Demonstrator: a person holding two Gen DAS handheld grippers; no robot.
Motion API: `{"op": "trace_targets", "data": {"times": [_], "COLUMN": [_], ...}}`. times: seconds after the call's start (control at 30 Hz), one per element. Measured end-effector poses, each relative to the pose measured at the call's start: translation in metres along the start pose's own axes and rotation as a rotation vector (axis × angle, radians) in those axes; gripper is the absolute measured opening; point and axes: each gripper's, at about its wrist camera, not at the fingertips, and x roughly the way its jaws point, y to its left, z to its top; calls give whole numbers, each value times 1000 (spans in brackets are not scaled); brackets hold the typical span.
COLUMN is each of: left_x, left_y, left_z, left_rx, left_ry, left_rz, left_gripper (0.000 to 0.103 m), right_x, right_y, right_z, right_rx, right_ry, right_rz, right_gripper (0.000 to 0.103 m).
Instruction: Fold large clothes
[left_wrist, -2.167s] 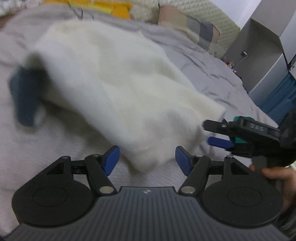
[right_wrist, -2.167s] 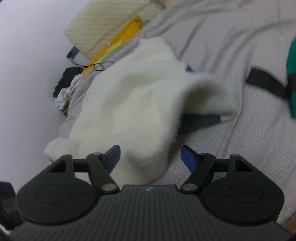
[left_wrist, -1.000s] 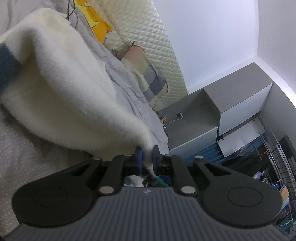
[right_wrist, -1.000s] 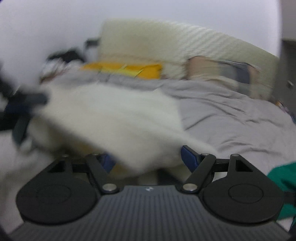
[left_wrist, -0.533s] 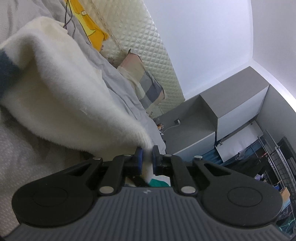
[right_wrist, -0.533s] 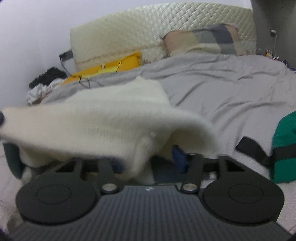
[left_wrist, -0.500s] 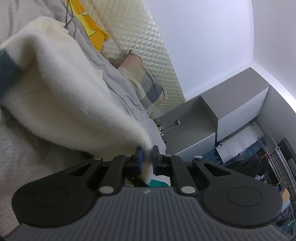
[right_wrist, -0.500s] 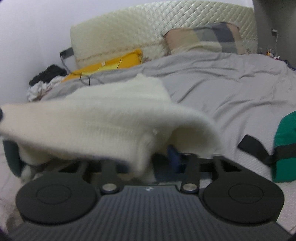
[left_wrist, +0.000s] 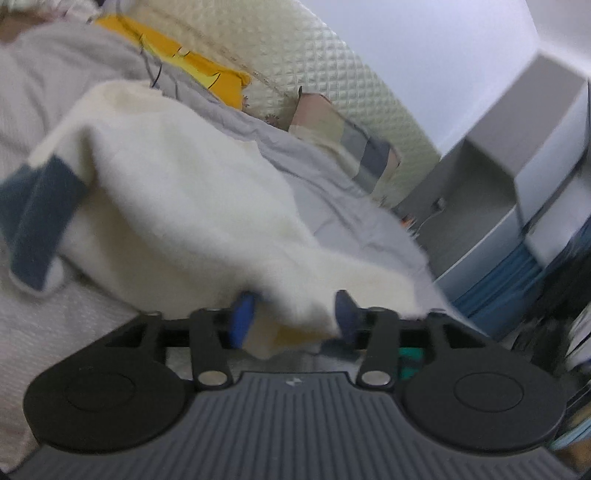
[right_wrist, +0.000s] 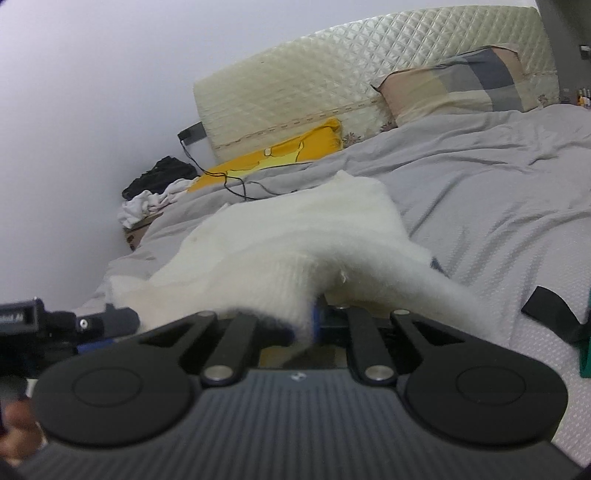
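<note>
Right, my right gripper (right_wrist: 314, 326) has its fingers pinched on the near hem of the cream fleece garment (right_wrist: 295, 236), while my left gripper (left_wrist: 293, 319) is opening, its fingers spreading with the hem draped loosely between them. The garment lies on the grey bed (right_wrist: 498, 192), running straight away from both grippers toward the headboard (right_wrist: 332, 85). It looks thick, fuzzy and floppy, with a navy cuff (left_wrist: 40, 206) off to the left.

A: What's the garment?
B: A fluffy cream sweater (left_wrist: 192, 206) with a dark blue cuff (left_wrist: 40, 221).
A: Where is it?
B: Spread on the bed (right_wrist: 498, 192), its near hem lifted off the cover at the bed's near edge.
</note>
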Motion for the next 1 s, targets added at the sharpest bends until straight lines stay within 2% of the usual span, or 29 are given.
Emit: {"op": "trace_targets", "data": {"times": [0.13, 0.17, 0.23, 0.37, 0.47, 0.57, 0.63, 0.73, 0.83, 0.93, 1.0], "left_x": [2, 2, 5, 16, 27, 47, 57, 71, 71, 55, 49], "left_y": [-34, -44, -58, -84, -97, -100, -101, -90, -75, -55, -48], "left_z": [-16, -22, -32, -50, -63, -71, -74, -67, -52, -36, -28], "left_rx": [213, 277, 370, 535, 633, 689, 718, 701, 617, 507, 469], "left_ry": [17, 12, 6, 0, 3, 40, 40, 6, -35, -84, -111], "left_rz": [200, 259, 319, 408, 428, 456, 498, 612, 693, 727, 755], "left_gripper": [71, 71, 72, 74, 78, 78, 78, 78, 80, 80, 82], "right_x": [-1, 1, 1, 1, 2, 2, 1, 1, 1, 3, 8], "right_y": [1, 0, -3, -8, -10, -13, -14, -15, -13, -7, -3], "right_z": [1, 2, 2, 2, 2, 3, 3, 3, 4, 1, -2], "right_rx": [4, 6, 25, 79, 108, 141, 147, 147, 120, 30, -15], "right_ry": [28, 33, 44, 57, 68, 74, 72, 68, 35, -5, -15], "right_rz": [48, 52, 65, 94, 108, 122, 124, 120, 82, -12, -61], "right_gripper": [12, 12, 12, 12, 12, 12, 12, 12, 12, 12, 12]}}
